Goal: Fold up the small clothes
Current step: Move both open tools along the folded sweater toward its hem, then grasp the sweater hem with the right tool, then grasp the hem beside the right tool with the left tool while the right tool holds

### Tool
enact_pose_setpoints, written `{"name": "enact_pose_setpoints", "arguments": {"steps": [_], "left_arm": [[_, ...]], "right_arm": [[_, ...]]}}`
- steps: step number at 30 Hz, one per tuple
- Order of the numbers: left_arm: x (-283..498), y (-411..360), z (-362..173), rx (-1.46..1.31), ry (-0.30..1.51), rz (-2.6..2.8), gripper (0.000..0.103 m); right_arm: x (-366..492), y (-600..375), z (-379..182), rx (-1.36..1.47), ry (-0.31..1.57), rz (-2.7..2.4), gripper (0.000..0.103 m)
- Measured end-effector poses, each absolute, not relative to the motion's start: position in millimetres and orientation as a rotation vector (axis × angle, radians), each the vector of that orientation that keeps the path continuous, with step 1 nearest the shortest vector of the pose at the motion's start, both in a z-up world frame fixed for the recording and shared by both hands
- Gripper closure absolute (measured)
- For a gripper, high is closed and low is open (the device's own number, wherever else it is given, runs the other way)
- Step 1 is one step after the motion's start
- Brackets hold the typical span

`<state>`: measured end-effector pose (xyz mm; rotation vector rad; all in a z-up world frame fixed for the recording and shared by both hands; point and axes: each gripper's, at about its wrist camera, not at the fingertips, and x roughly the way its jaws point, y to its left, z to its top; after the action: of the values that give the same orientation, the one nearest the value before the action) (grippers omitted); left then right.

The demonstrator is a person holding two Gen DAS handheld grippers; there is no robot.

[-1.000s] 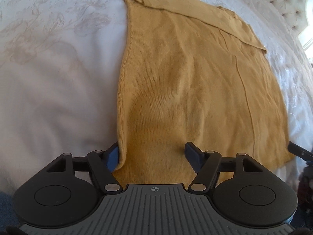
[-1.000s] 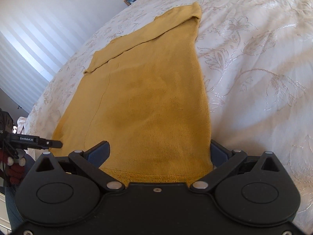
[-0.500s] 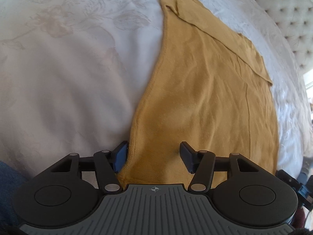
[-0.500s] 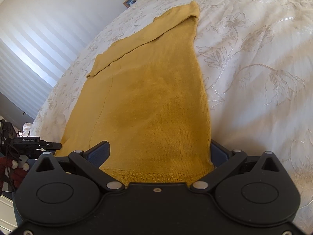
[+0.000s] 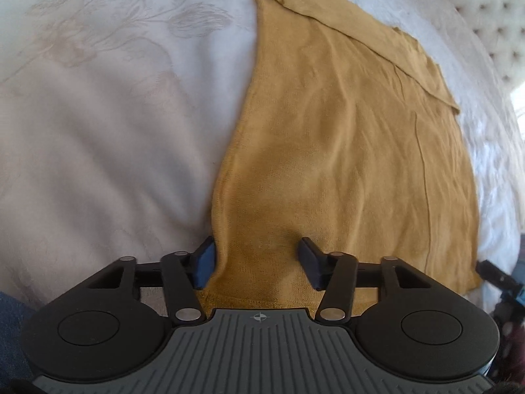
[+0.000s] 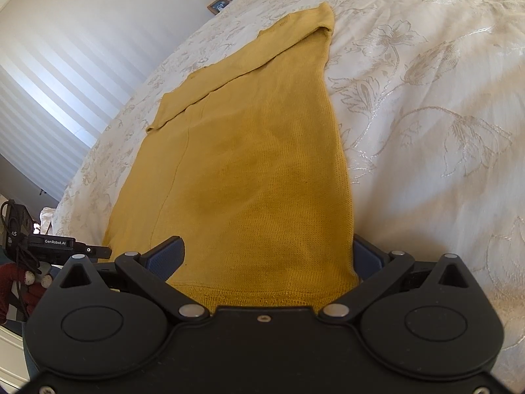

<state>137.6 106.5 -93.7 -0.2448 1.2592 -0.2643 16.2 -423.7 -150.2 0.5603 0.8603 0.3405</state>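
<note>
While the mustard top lies flat on the floral white bedspread, left gripper is closing around its near corner, right gripper gapes over the hem; striped blinds beyond.

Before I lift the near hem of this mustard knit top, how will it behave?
Likely floppy: the mustard knit top lies flat and creased on the bedspread, so it should sag between grips. Probably light, being thin knit. The folded-in sleeve may slip open. The left tool is closing around the hem corner.
</note>
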Motion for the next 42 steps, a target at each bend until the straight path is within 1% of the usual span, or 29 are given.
{"name": "enact_pose_setpoints", "arguments": {"steps": [1, 4, 6, 8, 9, 10, 11, 12, 15, 19, 23, 26, 34, 38, 40, 42], "left_arm": [[136, 112, -94, -0.272, 1.257, -0.258, 0.061], [136, 119, -95, -0.337, 1.250, -0.268, 0.081], [134, 120, -94, -0.350, 1.237, -0.282, 0.087], [133, 120, -91, -0.349, 1.216, -0.310, 0.093], [132, 119, -90, -0.346, 1.205, -0.321, 0.094], [131, 119, -88, -0.346, 1.191, -0.331, 0.095], [130, 118, -86, -0.349, 1.175, -0.344, 0.096], [129, 118, -84, -0.355, 1.161, -0.353, 0.096], [124, 119, -76, -0.357, 1.115, -0.368, 0.096], [117, 119, -65, -0.345, 1.054, -0.395, 0.096], [113, 125, -57, -0.380, 1.029, -0.409, 0.096], [111, 133, -54, -0.402, 1.026, -0.400, 0.096], [117, 147, -63, -0.435, 1.087, -0.303, 0.096], [123, 136, -73, -0.349, 1.163, -0.291, 0.096], [126, 130, -76, -0.299, 1.175, -0.264, 0.095], [130, 127, -80, -0.279, 1.206, -0.250, 0.090]], "right_arm": [[16, -424, -150, 0.562, 0.860, 0.341, 0.000], [15, -424, -149, 0.576, 0.859, 0.341, 0.000], [14, -427, -148, 0.592, 0.858, 0.345, 0.001], [13, -429, -146, 0.606, 0.863, 0.333, 0.011], [11, -430, -145, 0.610, 0.864, 0.327, 0.028], [10, -431, -145, 0.615, 0.868, 0.327, 0.052], [9, -432, -145, 0.622, 0.873, 0.333, 0.066], [8, -433, -145, 0.627, 0.878, 0.335, 0.083], [2, -429, -138, 0.602, 0.854, 0.329, 0.083], [-2, -429, -119, 0.625, 0.765, 0.358, 0.083], [0, -431, -104, 0.643, 0.716, 0.360, 0.083], [3, -432, -105, 0.620, 0.741, 0.326, 0.083], [4, -434, -127, 0.588, 0.855, 0.257, 0.083], [5, -435, -134, 0.596, 0.875, 0.258, 0.083], [5, -434, -135, 0.592, 0.878, 0.261, 0.080], [4, -434, -136, 0.593, 0.878, 0.264, 0.079]]}}
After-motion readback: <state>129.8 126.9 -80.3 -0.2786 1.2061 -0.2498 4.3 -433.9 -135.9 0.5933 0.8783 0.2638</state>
